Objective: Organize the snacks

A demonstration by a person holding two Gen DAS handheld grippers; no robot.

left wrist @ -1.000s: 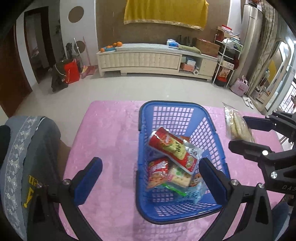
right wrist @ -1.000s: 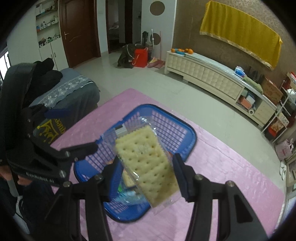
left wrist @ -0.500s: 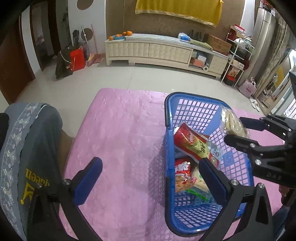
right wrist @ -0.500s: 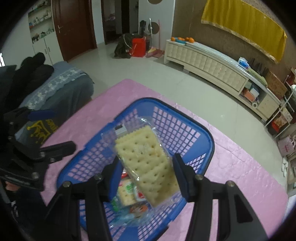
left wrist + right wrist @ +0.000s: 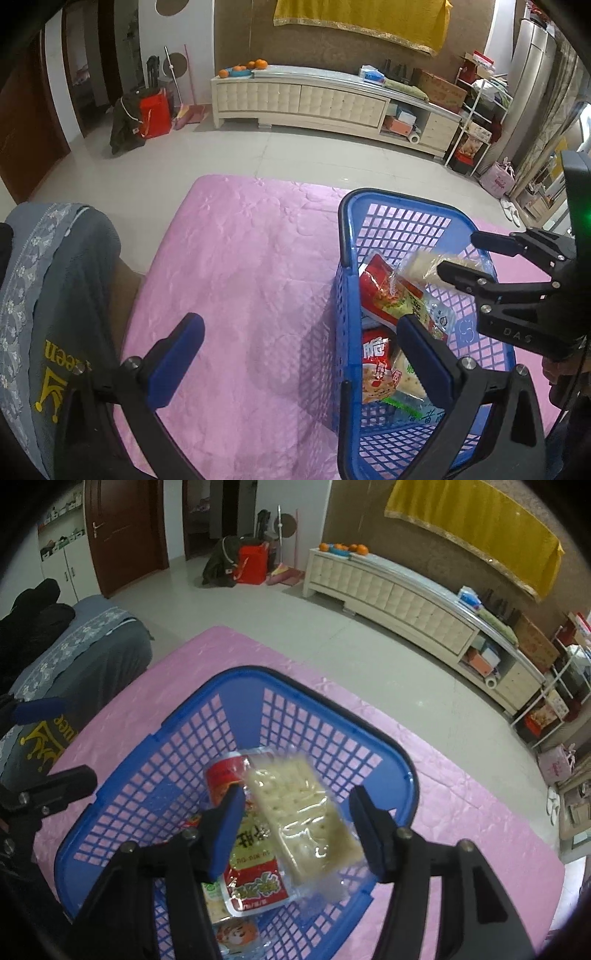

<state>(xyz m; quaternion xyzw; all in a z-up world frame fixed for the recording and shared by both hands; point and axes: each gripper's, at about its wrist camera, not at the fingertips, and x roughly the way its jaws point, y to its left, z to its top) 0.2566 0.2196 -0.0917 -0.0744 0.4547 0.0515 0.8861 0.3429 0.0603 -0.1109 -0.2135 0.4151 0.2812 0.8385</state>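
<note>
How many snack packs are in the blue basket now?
5: clear cracker pack on top, long red pack beneath, smaller red pack, green-trimmed cracker pack and bluish clear pack below; others may be hidden.

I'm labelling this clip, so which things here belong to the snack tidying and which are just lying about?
Job:
- blue basket
- cracker pack, blurred, between the open right gripper fingers
- red snack packets

Lying about:
- oranges
- red bag
- tissue box
</note>
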